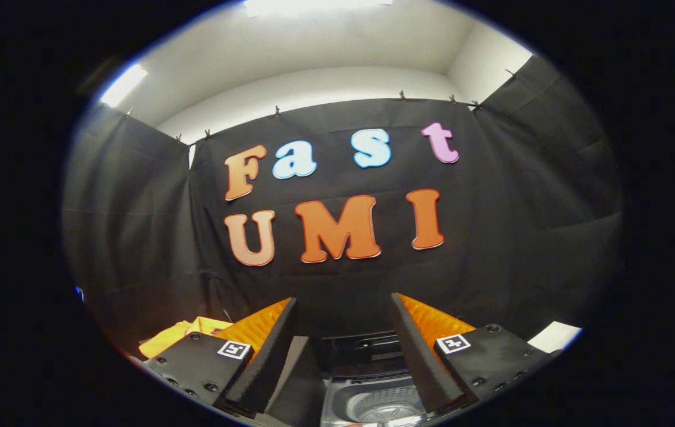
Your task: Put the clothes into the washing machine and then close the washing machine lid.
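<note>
My gripper is open and tilted upward, its two fingers spread wide with nothing between them. Low between the fingers lies the washing machine, its lid up and its perforated metal drum showing through the open top. The dark raised lid stands just behind the drum opening. A yellow piece of clothing lies to the left, beyond and beside my left finger, partly hidden by the gripper body.
Black cloth walls close in the booth on three sides, with a white ceiling and lights above. A white surface shows low to the right, past my right finger.
</note>
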`<state>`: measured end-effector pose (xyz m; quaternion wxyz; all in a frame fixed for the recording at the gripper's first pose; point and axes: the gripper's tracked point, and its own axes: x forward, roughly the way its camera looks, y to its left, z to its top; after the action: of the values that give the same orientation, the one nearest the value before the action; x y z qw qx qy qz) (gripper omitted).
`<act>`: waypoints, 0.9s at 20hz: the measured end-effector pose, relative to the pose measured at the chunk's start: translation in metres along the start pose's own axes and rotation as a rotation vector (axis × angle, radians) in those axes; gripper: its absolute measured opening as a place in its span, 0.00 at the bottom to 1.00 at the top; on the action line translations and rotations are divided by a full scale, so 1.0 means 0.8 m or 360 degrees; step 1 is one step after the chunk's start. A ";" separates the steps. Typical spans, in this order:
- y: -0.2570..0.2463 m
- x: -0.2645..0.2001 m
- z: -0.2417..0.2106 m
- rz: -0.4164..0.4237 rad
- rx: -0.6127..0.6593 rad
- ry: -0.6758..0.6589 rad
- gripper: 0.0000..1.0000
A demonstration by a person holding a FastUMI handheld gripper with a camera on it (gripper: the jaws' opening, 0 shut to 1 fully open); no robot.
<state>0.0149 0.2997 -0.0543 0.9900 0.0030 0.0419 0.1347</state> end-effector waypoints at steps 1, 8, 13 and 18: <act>0.032 0.010 -0.010 0.0044 0.0016 0.0023 0.98; 0.232 0.068 -0.108 0.0303 0.0069 0.0337 0.98; 0.305 0.101 -0.189 0.0349 0.0041 0.0602 0.98; 0.330 0.119 -0.273 0.0334 -0.0028 0.0920 0.99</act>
<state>0.0176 0.5782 -0.2751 0.9177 -0.0397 0.3202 0.2319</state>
